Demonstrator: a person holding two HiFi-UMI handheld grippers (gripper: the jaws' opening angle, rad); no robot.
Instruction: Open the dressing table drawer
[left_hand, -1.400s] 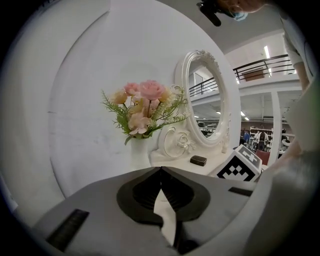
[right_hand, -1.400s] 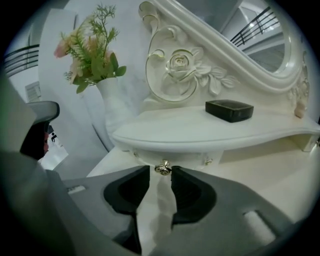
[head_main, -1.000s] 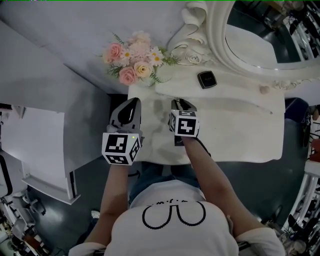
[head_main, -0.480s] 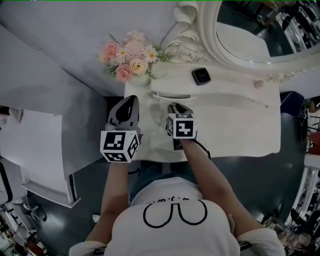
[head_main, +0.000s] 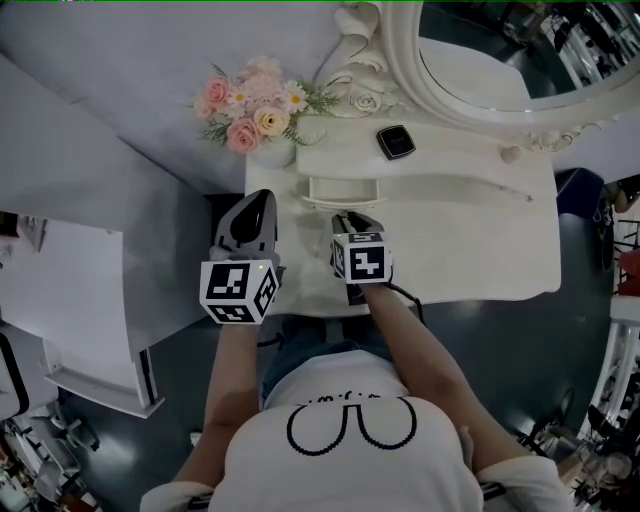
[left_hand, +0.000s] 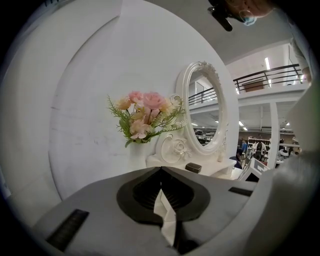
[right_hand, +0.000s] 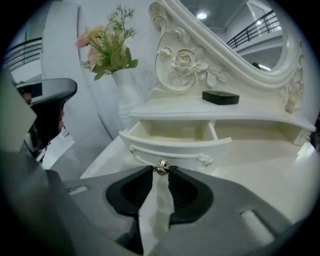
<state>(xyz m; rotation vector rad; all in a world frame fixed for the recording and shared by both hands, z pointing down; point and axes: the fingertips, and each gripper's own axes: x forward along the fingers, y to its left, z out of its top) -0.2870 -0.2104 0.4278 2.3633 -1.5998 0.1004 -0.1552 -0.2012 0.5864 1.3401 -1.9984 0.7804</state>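
The white dressing table (head_main: 480, 250) has a small drawer (head_main: 342, 190) under its raised shelf, and the drawer stands pulled out, showing its empty inside (right_hand: 175, 131). My right gripper (head_main: 350, 218) points down at the drawer front and is shut on the small metal knob (right_hand: 161, 168). The knob sits pinched between the fingertips of the right gripper (right_hand: 161, 171). My left gripper (head_main: 262, 200) hangs off the table's left edge, level with the drawer. The left gripper (left_hand: 161, 170) has its tips together and nothing between them.
A vase of pink flowers (head_main: 250, 110) stands at the table's back left corner. A black box (head_main: 396, 141) lies on the shelf above the drawer, below the oval mirror (head_main: 500, 50). A small pale ornament (head_main: 511, 154) sits to the right. A white panel (head_main: 70, 290) stands left.
The drawer has slid out from under the shelf toward the person, with the right gripper on its knob. The left gripper has stayed in place.
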